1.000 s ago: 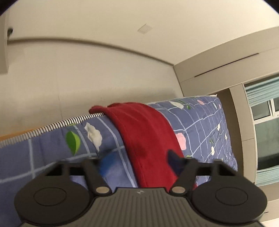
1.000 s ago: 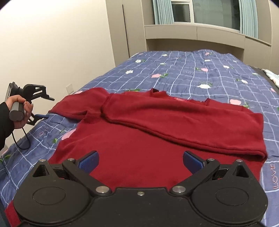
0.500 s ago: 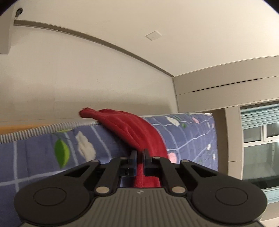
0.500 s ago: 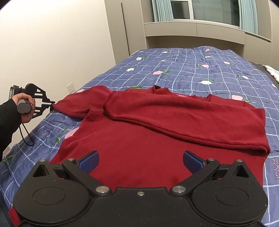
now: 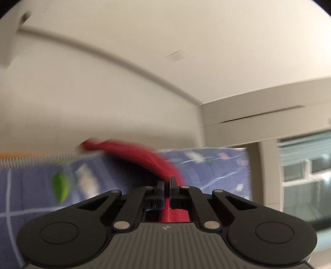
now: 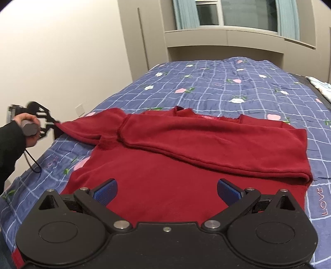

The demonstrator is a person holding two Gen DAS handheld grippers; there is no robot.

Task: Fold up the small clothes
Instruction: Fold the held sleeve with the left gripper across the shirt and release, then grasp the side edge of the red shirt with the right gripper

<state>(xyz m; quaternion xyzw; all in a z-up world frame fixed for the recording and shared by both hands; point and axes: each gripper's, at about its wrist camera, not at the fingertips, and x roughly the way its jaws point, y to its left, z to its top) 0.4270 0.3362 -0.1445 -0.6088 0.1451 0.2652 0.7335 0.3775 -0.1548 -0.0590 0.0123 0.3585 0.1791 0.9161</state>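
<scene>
A dark red sweater [image 6: 165,165] lies spread on the bed, its right sleeve folded across the chest. My left gripper [image 5: 167,182] is shut on the end of the left sleeve [image 5: 144,155], which stretches ahead of it over the bed's edge. From the right wrist view the left gripper [image 6: 52,123] sits at the bed's left side, pulling the sleeve [image 6: 86,128] outward. My right gripper [image 6: 166,191] is open and empty, hovering above the sweater's lower body.
A blue checked bedspread [image 6: 227,87] with flower prints covers the bed. A pale wall [image 6: 51,62] runs along the left side. Cupboards and a window [image 6: 238,16] stand beyond the head of the bed.
My left gripper closed on the left sleeve end and has drawn it outward past the bed's left edge. My right gripper stayed open, drifting slightly over the sweater's body.
</scene>
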